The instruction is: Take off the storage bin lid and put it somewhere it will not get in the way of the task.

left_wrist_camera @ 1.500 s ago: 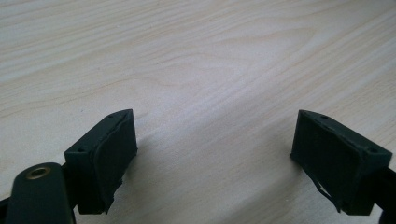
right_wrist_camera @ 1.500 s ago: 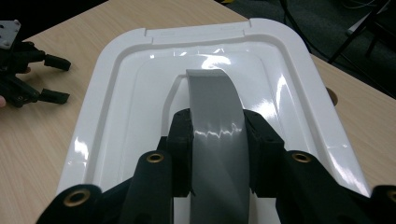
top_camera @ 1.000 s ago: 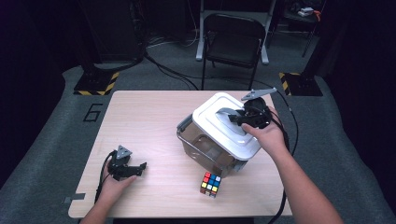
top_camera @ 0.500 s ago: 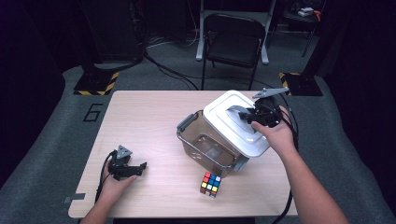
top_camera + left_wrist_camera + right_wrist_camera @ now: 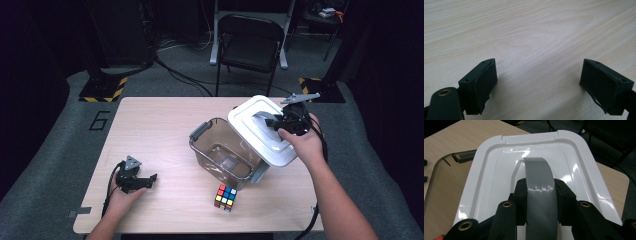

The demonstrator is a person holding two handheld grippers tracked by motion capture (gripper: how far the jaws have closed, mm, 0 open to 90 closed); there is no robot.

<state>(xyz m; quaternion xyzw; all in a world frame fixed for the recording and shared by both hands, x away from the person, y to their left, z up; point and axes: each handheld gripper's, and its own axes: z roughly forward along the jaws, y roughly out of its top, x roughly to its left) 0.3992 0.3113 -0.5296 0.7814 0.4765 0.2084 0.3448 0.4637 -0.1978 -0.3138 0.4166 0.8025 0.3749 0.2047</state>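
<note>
Over the bin's point(image 5: 225, 155) far-right corner, your right gripper point(image 5: 280, 122) has its jaws clamped on the grey handle point(image 5: 539, 185) of the white lid point(image 5: 262, 135). The right gripper view shows both pads pressing the handle's sides, with the strap running straight out between them along the lid's long axis. The lid is off the rim and tilted, its near edge overlapping the bin's right wall, so most of the clear bin stands open and looks empty inside.

Your left gripper point(image 5: 142, 181) rests on the table point(image 5: 150, 125) well to the near-left of the bin, jaws wide with nothing but bare wood between them, as the left gripper view confirms.

Near the bin's front corner lies the cube point(image 5: 226, 197), just beside the bin and not touching it. It sits between your two hands, but your right one is busy, so the free left gripper looks like the natural one to fetch it. From those jaws the cube lies off to the right along the table's near edge, roughly level with them.

What the next move turns on is where the lid goes: the table's bare right edge, beyond the bin, is the closest place. Carry it clear of the bin's wall before lowering, or the overlapping edge may catch the rim.
</note>
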